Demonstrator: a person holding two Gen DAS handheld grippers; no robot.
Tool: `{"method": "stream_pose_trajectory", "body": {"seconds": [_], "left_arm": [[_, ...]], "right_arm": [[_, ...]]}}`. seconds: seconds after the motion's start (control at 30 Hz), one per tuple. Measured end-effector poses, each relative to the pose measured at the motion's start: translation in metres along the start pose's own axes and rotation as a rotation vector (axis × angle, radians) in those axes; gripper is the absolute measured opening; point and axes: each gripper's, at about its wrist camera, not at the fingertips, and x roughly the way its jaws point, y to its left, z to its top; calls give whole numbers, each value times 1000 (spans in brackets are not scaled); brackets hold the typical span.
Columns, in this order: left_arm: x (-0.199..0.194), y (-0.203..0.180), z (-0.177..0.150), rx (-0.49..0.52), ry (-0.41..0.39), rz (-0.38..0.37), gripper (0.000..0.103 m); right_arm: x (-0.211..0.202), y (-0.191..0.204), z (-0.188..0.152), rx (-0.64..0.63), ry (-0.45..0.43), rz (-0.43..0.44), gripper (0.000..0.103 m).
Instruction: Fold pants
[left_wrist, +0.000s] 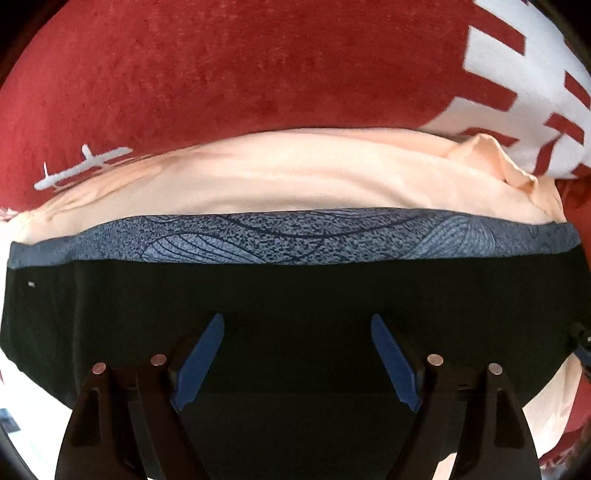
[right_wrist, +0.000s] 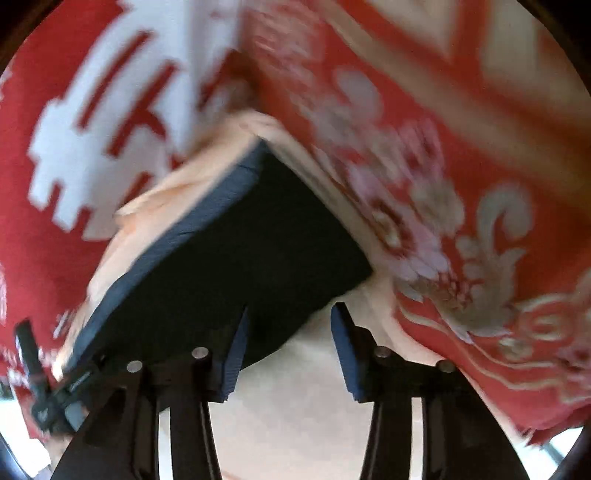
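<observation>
Left gripper (left_wrist: 297, 325) spread above black pants (left_wrist: 295, 295) (patterned waistband), peach cloth (left_wrist: 295, 173), red bedspread (left_wrist: 221, 66)

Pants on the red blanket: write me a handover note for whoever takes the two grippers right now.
Left gripper: open, pointing down over the black pants, nothing gripped.
Right gripper: open, at the pants' corner edge; view blurred, pads not pressing.
Pants lie flat on a peach cloth over the red patterned blanket; the blue-grey printed band runs along the far edge.
Done: pants look laid flat, possibly folded already; cannot tell.
Left: grasp an edge, fold over, smooth.
</observation>
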Motion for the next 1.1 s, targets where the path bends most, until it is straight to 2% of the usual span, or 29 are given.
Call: {"method": "stream_pose_trajectory", "body": {"seconds": [0.03, 0.1, 0.13, 0.17, 0.23, 0.27, 0.33, 0.4, 0.47, 0.53, 0.6, 0.67, 0.77, 0.9, 0.97, 1.1], "left_arm": [[-1, 2, 1, -7, -2, 1, 82], [-3, 8, -1, -7, -17, -4, 82], [-4, 10, 0, -1, -24, -8, 82], [-3, 13, 1, 8, -28, -6, 82], [5, 17, 2, 37, -31, 25, 86], [9, 16, 4, 45, -31, 32, 92], [10, 26, 5, 40, -21, 26, 94], [5, 34, 8, 49, -22, 44, 94], [-5, 44, 9, 59, -32, 48, 94], [-16, 36, 9, 67, -49, 25, 94], [-19, 20, 13, 97, -59, 9, 94], [-15, 6, 19, 124, -71, 2, 94], [-2, -8, 29, 121, -89, -6, 94], [20, -9, 43, 68, -97, 8, 94], [27, -11, 53, 53, -113, 9, 94], [33, 3, 78, 40, -113, 43, 94]], "right_arm": [[7, -6, 3, 37, 0, 3, 45], [9, -2, 9, 24, -16, -2, 23], [5, 5, 13, 2, -27, 4, 14], [0, 10, 14, -21, -46, 21, 10], [-16, 26, 17, -119, -105, 18, 10], [-17, 27, 17, -134, -108, 14, 10], [-5, 19, 19, -133, -66, -21, 11], [17, 7, 17, -119, 26, -48, 16], [8, 9, 15, -135, 6, -49, 25], [-10, 15, 10, -157, -35, -98, 26], [-31, 21, 5, -165, -97, -77, 27], [-41, 37, 6, -233, -127, -39, 27], [-21, 70, 15, -332, -98, -6, 26], [19, 96, 28, -387, -29, 41, 26], [44, 107, 23, -409, -5, 21, 26], [54, 109, 32, -450, -82, -26, 23]]}}
